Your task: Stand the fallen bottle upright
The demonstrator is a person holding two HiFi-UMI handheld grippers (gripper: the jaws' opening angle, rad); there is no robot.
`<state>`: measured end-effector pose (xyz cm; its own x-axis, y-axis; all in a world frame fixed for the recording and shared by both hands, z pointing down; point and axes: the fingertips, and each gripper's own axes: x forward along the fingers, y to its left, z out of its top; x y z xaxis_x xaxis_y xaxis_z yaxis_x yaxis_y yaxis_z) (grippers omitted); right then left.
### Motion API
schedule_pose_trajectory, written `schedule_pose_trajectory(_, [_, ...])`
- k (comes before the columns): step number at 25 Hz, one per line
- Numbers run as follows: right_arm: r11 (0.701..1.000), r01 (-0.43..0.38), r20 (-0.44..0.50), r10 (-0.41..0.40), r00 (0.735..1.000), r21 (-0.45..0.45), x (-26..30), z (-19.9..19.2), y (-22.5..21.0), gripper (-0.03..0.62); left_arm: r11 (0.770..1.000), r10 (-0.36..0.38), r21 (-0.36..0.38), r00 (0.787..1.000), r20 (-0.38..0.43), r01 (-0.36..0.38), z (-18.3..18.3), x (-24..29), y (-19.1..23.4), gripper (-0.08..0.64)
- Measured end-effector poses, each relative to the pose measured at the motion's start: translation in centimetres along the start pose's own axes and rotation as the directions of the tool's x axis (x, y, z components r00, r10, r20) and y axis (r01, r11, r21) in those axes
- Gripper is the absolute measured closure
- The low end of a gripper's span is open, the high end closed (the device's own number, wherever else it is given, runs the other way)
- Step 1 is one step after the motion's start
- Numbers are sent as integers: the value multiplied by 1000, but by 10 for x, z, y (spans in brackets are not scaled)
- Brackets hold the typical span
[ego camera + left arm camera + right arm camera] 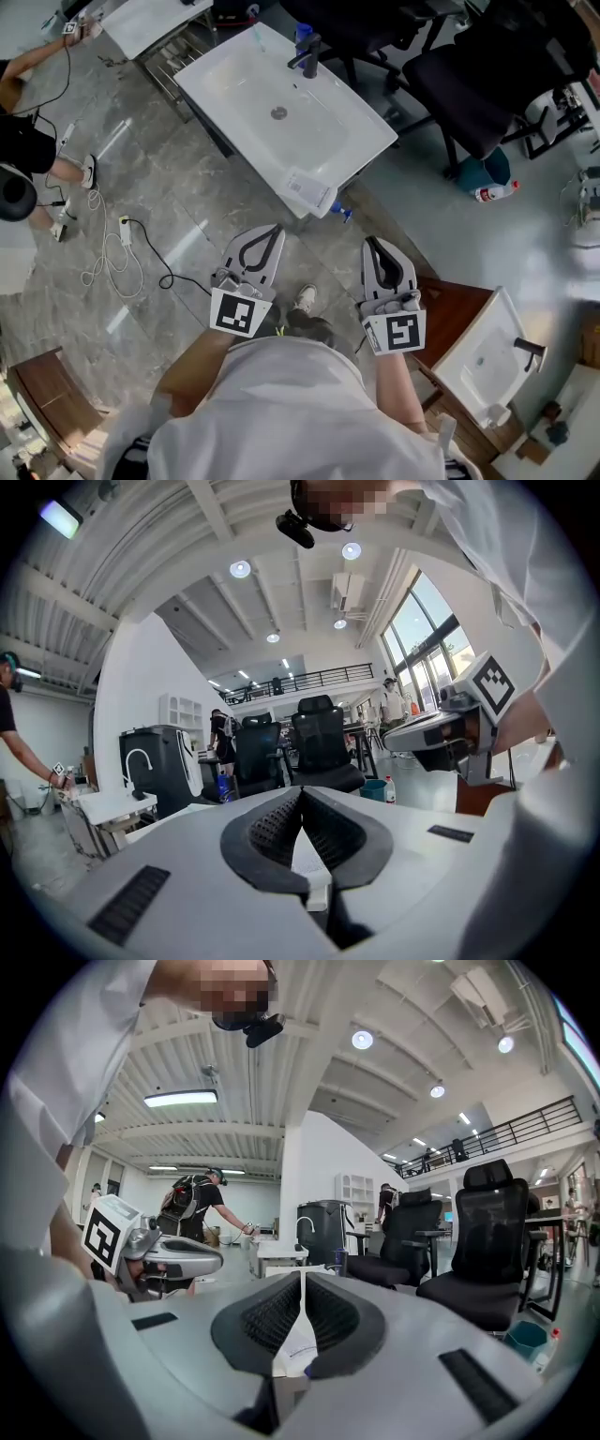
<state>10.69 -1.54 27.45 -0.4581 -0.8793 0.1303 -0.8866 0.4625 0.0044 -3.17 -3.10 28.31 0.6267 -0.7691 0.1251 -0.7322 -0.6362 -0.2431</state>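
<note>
A small blue bottle [339,211] lies on the floor beside the near corner of the white sink unit [347,155]. Another blue bottle [302,35] stands by the black tap [310,56] at the far end of the basin. In the head view both grippers are held out side by side, short of the sink. My left gripper [277,228] [302,793] is shut with nothing in it. My right gripper [370,242] [302,1275] is also shut and empty, and its tips point toward the sink corner. The fallen bottle lies just beyond and between the two tips.
Black office chairs [487,84] stand behind the sink. A teal bucket [487,169] and a white red-capped bottle [494,193] sit on the floor at the right. A second basin on a wooden stand [483,361] is at my near right. A white cable [117,267] trails at the left, near a person [28,141].
</note>
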Motion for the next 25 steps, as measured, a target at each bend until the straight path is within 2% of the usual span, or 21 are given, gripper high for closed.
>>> schedule_pose_trajectory(10, [1000,18,-65,-17,998,14,18,-28,1,551,999,-49,-10,997,-58,49,-36,27,5,534])
schedule_pose_trajectory(12, [1000,14,-71,-13,997,20,26,-34,1,551,998,-62,-19,995,-73,61,-47,35,4,514])
schedule_pose_trajectory(15, [1000,12,-78,-10,997,27,38,-46,0,551,996,-91,-17,991,-95,90,-65,50,1,447])
schedule_pose_trajectory(25, [995,51,-110,-41,993,87,51,-108,-9,551,982,-180,30,971,-158,187,-127,84,-29,389])
